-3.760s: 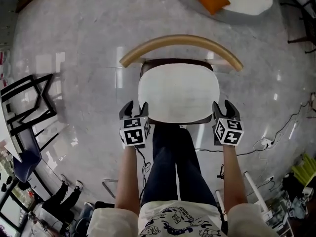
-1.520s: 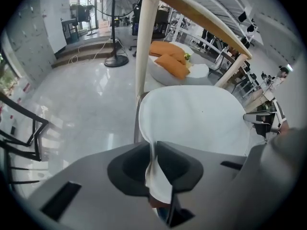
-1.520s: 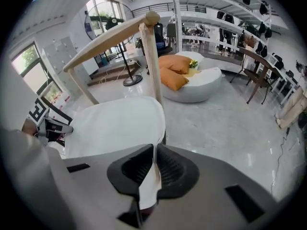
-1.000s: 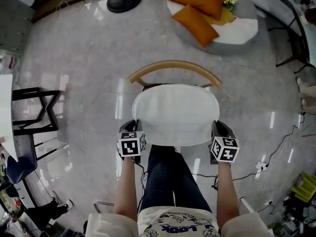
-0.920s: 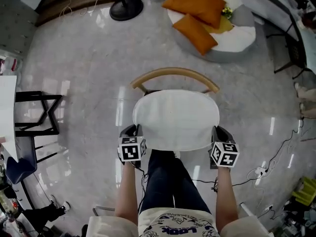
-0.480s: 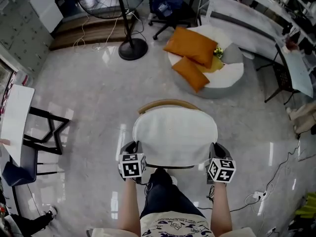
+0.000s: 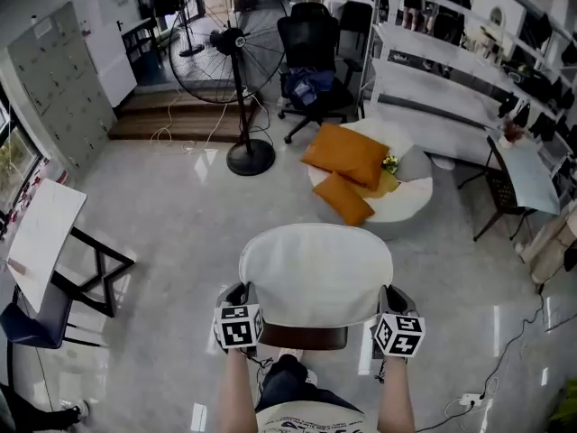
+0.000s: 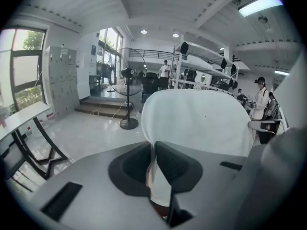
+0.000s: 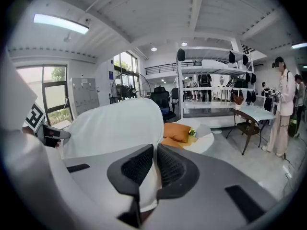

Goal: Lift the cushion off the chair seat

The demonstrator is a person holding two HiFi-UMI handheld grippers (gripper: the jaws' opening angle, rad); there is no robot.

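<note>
Now the left hand-held gripper (image 7: 237,294) is clamped on the left edge of the white cushion (image 7: 315,273), which hangs in the air with its long axis running crosswise between the two hands. The right hand-held gripper (image 7: 397,298) pinches the opposite edge, so the cushion lies inward from each, equally near both.

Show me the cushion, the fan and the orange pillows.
cushion (image 7: 315,273): head view, centre of its face.
fan (image 7: 229,41): head view, hub of its cage.
orange pillows (image 7: 347,154): head view, middle of the larger one.
</note>
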